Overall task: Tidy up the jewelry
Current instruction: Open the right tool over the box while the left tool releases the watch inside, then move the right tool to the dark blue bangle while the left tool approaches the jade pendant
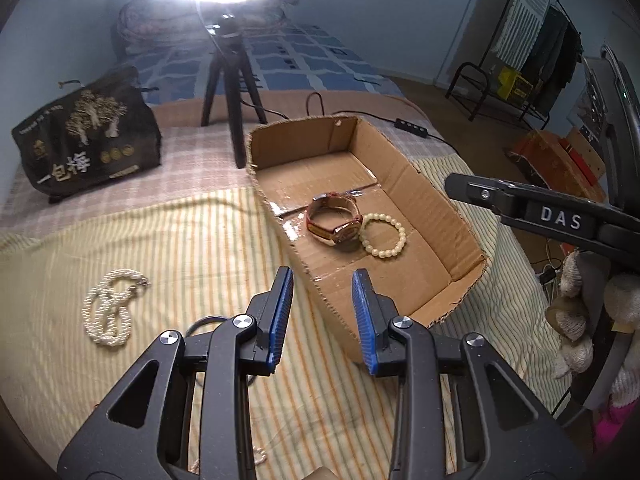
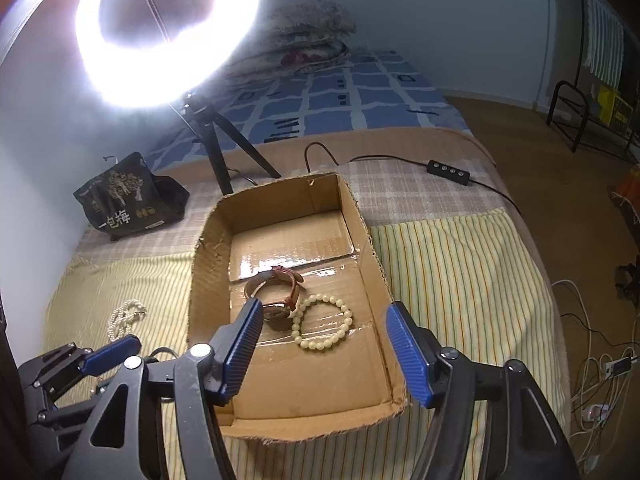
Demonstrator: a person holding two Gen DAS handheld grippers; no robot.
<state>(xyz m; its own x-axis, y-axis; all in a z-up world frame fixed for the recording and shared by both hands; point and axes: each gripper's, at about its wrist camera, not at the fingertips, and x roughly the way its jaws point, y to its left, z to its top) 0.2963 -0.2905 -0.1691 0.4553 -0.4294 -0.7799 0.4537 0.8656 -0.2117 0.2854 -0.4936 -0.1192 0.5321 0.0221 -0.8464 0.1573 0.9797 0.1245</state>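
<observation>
**Two pieces boxed, pearl strand still out on the bed**

The shallow brown corrugated cardboard box, its cut edges ragged and its floor taped glossy, sits on the yellow striped bedsheet as the collecting tray. Inside it lie a gold-cased wristwatch with a reddish leather strap and a round bracelet of pale cream beads, touching each other near the floor's middle; judged from this, both are already sorted.

The left tongs stand narrowly parted with nothing between the ribbed blue pads, hovering just short of the box's near wall. The right tongs stand wide and empty above the box, the bracelet seen between the pads but untouched.

A white pearl necklace, coiled in loose loops, lies on the sheet well left of the box, apparently next for collection. Being limp and beaded, it will probably sag and slip if pinched at one strand.

A black printed snack bag and a ring light on a black tripod stand behind.
</observation>
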